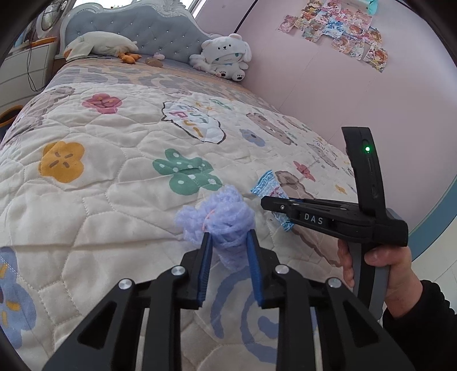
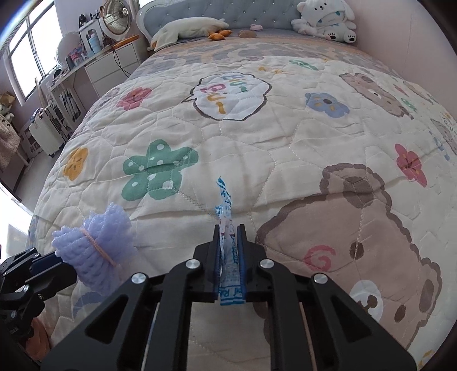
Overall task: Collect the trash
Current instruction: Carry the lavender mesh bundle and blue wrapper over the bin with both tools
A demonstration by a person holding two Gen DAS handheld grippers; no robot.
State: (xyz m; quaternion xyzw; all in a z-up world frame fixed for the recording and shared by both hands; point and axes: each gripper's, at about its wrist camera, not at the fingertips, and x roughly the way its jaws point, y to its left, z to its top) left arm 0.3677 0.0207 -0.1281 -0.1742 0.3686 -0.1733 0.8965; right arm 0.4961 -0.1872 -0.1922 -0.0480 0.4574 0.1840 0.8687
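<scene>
My left gripper is shut on a lilac foam net bundle tied with a pink band, held just above the quilt. It also shows at the left in the right wrist view. My right gripper is shut on a blue and white snack wrapper, which stands edge-on between the pads. In the left wrist view the right gripper sits to the right of the bundle with the wrapper sticking out past its tip.
Both grippers hover over a bed with a cartoon quilt. Plush toys and a pillow lie by the headboard. A pink wall runs along the right. A white dresser and fan stand at the left.
</scene>
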